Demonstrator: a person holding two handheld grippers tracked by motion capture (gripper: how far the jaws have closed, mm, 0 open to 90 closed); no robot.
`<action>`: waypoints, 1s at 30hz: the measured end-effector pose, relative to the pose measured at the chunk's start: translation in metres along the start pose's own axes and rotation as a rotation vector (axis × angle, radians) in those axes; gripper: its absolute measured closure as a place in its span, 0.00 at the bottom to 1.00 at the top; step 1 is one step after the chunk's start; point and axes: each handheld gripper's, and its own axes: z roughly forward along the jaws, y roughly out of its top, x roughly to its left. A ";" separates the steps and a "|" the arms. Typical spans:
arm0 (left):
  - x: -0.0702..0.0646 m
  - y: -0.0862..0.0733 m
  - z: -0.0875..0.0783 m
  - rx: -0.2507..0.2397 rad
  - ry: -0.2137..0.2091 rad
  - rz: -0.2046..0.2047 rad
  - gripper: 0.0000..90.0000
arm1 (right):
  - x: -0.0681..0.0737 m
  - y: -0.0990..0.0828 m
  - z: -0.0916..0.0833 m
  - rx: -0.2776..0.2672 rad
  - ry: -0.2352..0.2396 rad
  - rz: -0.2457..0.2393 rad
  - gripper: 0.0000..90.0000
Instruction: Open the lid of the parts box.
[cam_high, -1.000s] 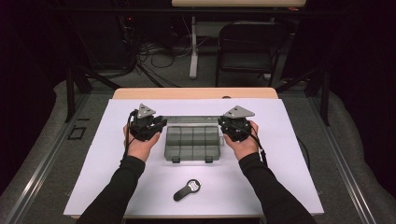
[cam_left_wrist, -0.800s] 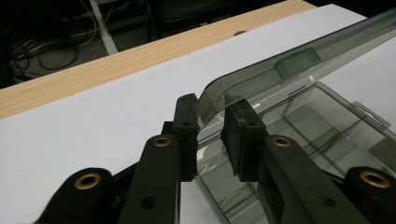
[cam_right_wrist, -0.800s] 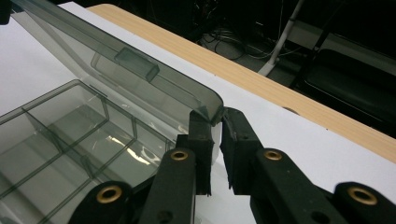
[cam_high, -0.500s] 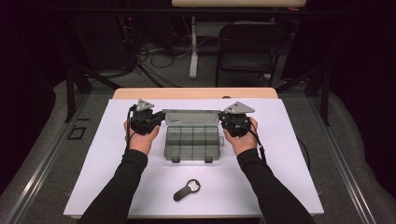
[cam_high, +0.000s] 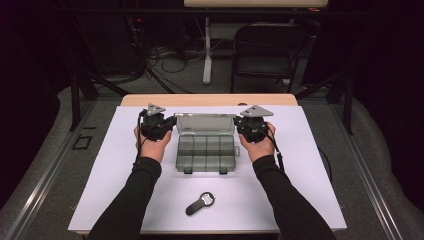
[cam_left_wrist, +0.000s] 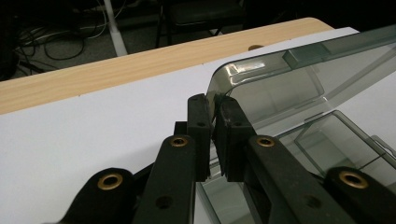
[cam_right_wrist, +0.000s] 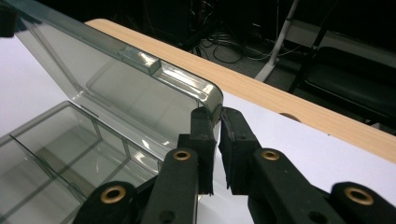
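A smoky clear compartment box (cam_high: 205, 154) lies mid-table with its hinged lid (cam_high: 205, 122) raised at the back. My left gripper (cam_high: 171, 123) pinches the lid's left corner; its jaws have just been closing, and in the left gripper view the left gripper (cam_left_wrist: 215, 100) has the lid (cam_left_wrist: 280, 88) edge between its pads. On the other side, my right gripper (cam_high: 238, 123) grips the lid's right corner. The right gripper view shows the right gripper (cam_right_wrist: 217, 114) clamped over the rounded lid (cam_right_wrist: 116, 79) corner, above the empty compartments (cam_right_wrist: 56, 140).
A black handheld tool (cam_high: 201, 202) lies on the white sheet (cam_high: 310, 165) near the front edge. The wooden table edge (cam_high: 207, 100) runs behind the box. Beyond it stand a folding chair (cam_high: 267, 47) and floor cables (cam_high: 165, 60).
The lid has tipped further up between the two grippers. Both hands stayed almost where they were beside the box.
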 end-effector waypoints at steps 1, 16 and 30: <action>0.000 0.000 0.000 -0.001 -0.001 -0.004 0.94 | 0.000 0.000 0.000 0.002 0.007 0.010 0.91; 0.000 0.003 0.004 0.003 0.015 0.001 0.94 | -0.012 -0.028 0.016 0.060 0.010 0.031 0.79; 0.001 0.006 0.008 0.006 0.024 -0.005 0.94 | -0.006 -0.041 0.041 0.099 0.011 0.059 0.83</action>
